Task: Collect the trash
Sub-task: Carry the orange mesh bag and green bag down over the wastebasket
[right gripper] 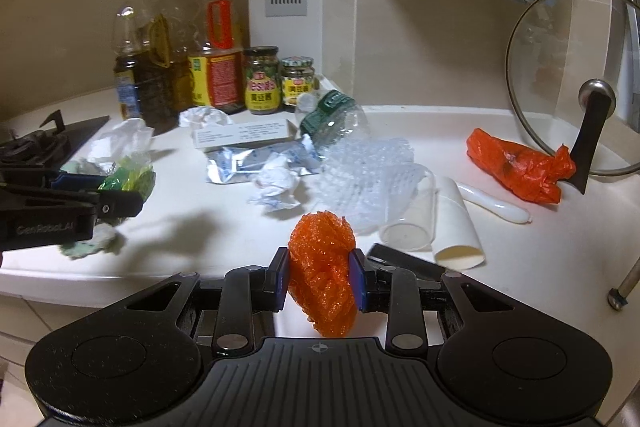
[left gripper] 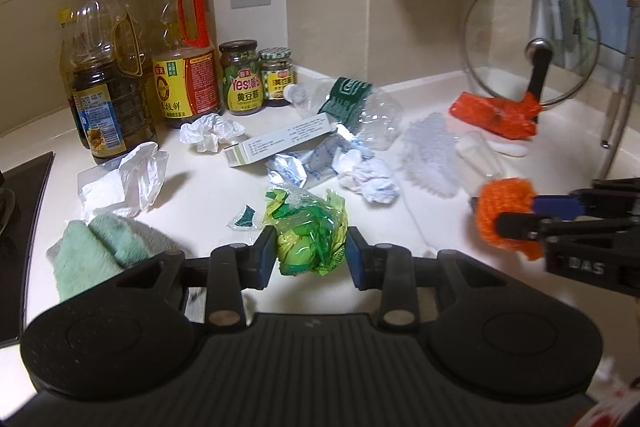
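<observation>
We see the left gripper [left gripper: 313,251] clamped on a green-yellow crumpled wrapper [left gripper: 308,235], lifted above the counter [left gripper: 208,195]. The right gripper [right gripper: 320,277] pinches an orange mesh ball [right gripper: 322,271]. Behind stand oil bottles [left gripper: 104,79], partly filled, and two sauce jars [left gripper: 240,79], lids on.
</observation>
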